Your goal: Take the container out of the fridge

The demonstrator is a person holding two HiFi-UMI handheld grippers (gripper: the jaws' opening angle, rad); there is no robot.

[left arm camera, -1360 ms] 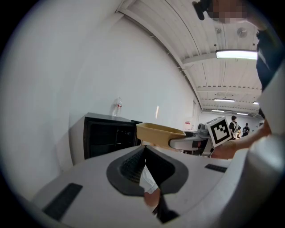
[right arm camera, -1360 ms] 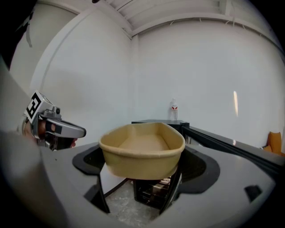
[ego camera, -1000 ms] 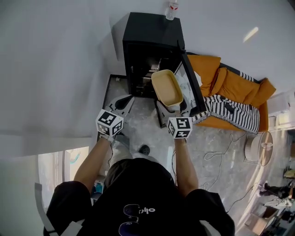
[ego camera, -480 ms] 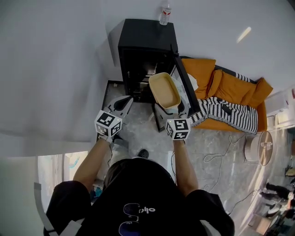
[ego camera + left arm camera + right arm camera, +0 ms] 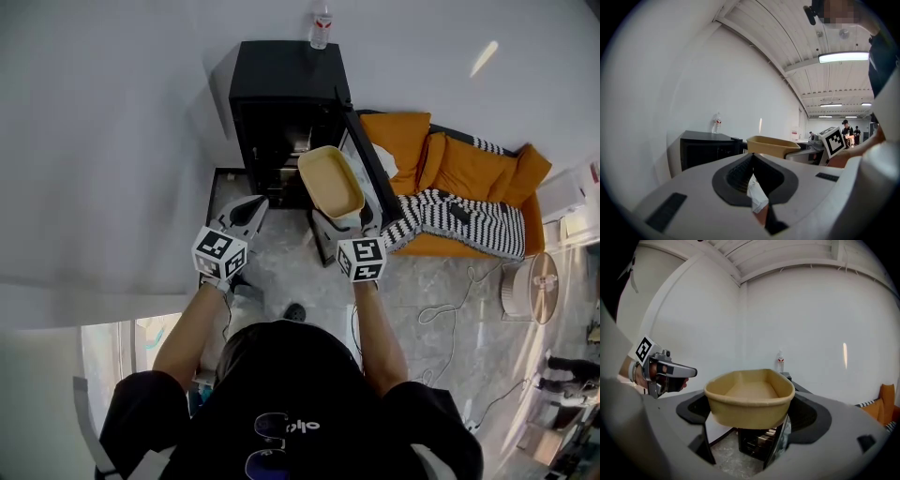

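Note:
The black fridge stands against the white wall with its door swung open to the right. A tan oval container, empty inside, hangs in front of the open fridge, and my right gripper is shut on its near end. In the right gripper view the container fills the space between the jaws, with the fridge below it. My left gripper hovers to the left of the container, shut and empty. In the left gripper view its jaws meet at the tip, and the container shows beyond them.
A water bottle stands on top of the fridge. An orange sofa with a striped blanket lies right of the door. A fan and cables are on the marble floor at the right.
The container and right gripper have drawn a little farther back from the fridge opening. The left gripper keeps its place beside them, still shut.

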